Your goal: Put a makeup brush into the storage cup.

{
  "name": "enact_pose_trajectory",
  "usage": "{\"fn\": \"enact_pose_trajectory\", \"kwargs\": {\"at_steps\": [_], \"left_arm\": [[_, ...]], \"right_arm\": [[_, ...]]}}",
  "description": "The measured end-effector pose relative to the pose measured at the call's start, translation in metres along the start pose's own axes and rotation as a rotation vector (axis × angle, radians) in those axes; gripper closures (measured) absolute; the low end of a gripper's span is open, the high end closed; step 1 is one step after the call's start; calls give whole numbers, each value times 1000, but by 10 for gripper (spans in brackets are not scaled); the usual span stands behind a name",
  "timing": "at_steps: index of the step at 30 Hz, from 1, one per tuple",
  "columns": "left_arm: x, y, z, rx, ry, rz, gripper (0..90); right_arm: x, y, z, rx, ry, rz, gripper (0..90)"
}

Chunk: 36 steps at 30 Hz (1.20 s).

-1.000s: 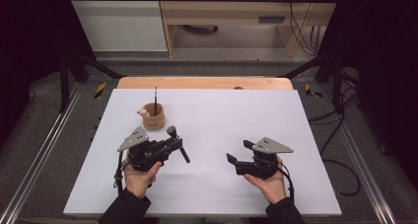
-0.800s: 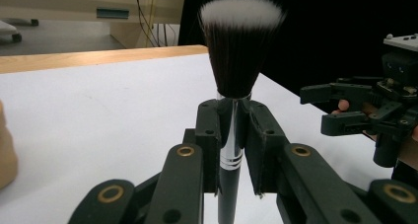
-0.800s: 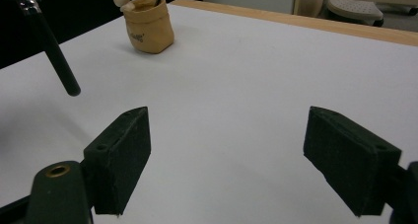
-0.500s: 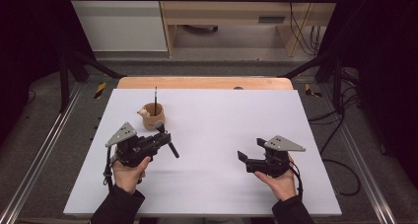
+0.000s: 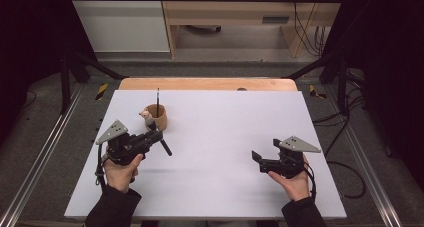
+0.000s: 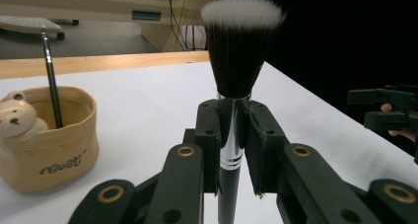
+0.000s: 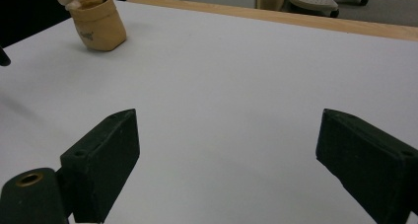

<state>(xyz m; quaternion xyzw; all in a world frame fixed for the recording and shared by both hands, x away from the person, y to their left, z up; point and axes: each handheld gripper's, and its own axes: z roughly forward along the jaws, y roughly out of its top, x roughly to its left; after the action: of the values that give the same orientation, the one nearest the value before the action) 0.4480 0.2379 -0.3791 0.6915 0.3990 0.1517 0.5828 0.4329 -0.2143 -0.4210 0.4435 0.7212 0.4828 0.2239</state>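
My left gripper (image 5: pixel 154 138) is shut on a makeup brush (image 5: pixel 165 148) just in front of a tan cup (image 5: pixel 159 121) that has a small bear figure on its rim. In the left gripper view the jaws (image 6: pixel 231 115) clamp the silver ferrule, and the black, white-tipped bristles of the brush (image 6: pixel 241 46) stand upright. A thin dark brush (image 6: pixel 51 81) leans inside the cup (image 6: pixel 54 145). My right gripper (image 5: pixel 257 160) hovers low at the right of the table. Its jaws (image 7: pixel 226 150) have just been opening and stand wide apart, with nothing between them.
A white board (image 5: pixel 225 137) covers the table, with a wooden strip (image 5: pixel 210 83) along its far edge. Metal rails (image 5: pixel 40 157) run along both sides. Cables (image 5: pixel 345 162) lie on the floor at the right. Wooden furniture (image 5: pixel 225 17) stands beyond the table.
The two hands have drawn apart: the left one carried the brush leftward toward the cup, and the right one slid to the right.
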Motion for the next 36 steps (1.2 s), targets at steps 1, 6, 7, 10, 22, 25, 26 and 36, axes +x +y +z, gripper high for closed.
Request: {"fn": "enact_pose_trajectory", "kwargs": {"at_steps": [1,6,7,10,22,25,26,36], "left_arm": [[1,0,0,1,4,2,768],[2,2,-2,-2,14,0,768],[3,2,-2,-1,16,1,768],[4,4,-3,0,21,5,768],[8,12,-4,3,40,21,768],[10,15,-4,-3,48,20,768],[11,15,-4,-4,49,19,768],[17,23,-5,4,76,37,768]], "right_arm": [[-1,0,-1,0,-4,1,99],[-6,-1,-4,3,-14,7,98],[-6,-1,-4,6,-17,7,97],[-7,-2,-4,8,-21,1,92],[-13,-4,-10,6,-58,-5,74],[-15,-4,-12,7,-64,-5,72],[-16,-4,-12,6,-66,-7,72],[-16,-7,-10,22,-64,-6,74]]}}
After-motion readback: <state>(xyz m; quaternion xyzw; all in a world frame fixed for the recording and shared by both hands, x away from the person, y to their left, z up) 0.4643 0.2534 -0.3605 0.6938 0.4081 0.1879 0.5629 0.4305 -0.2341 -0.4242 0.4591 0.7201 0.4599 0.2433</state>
